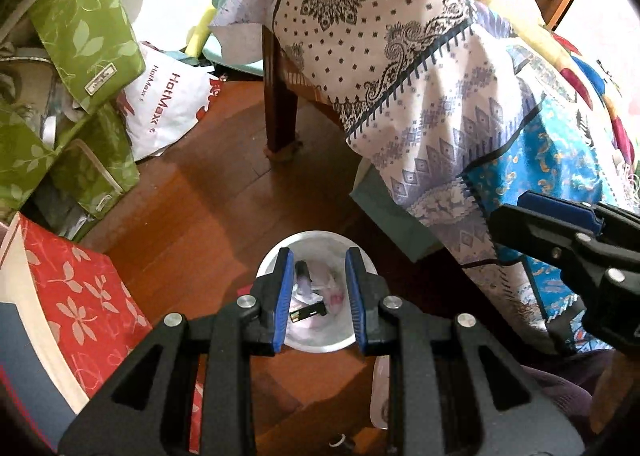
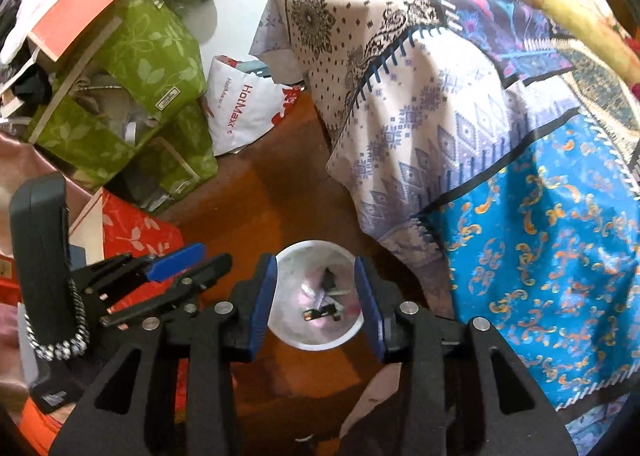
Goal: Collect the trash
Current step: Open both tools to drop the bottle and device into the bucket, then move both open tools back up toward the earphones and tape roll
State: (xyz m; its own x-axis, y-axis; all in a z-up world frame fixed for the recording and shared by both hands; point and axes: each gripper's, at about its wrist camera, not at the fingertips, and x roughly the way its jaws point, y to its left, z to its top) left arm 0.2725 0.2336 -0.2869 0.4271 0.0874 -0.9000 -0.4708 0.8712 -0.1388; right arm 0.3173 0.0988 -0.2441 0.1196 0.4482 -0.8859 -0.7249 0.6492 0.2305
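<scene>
A white round trash bin [image 1: 308, 344] stands on the wooden floor, lined with a pale bag and holding crumpled wrappers and a small dark packet [image 1: 310, 312]. My left gripper [image 1: 319, 256] hangs open and empty above it, the bin showing between its blue pads. In the right wrist view the same bin [image 2: 316, 340] lies under my right gripper [image 2: 316, 262], which is also open and empty. The left gripper also shows at the left of the right wrist view [image 2: 188, 260]. The right gripper's body also shows at the right edge of the left wrist view [image 1: 568, 232].
A table draped in patterned cloths [image 1: 440, 87] stands right of the bin, its dark leg [image 1: 280, 111] behind. Green fabric boxes [image 1: 80, 55], a red floral box [image 1: 76, 296] and a white HotMax bag [image 1: 164, 103] crowd the left. Wooden floor [image 1: 208, 207] lies between.
</scene>
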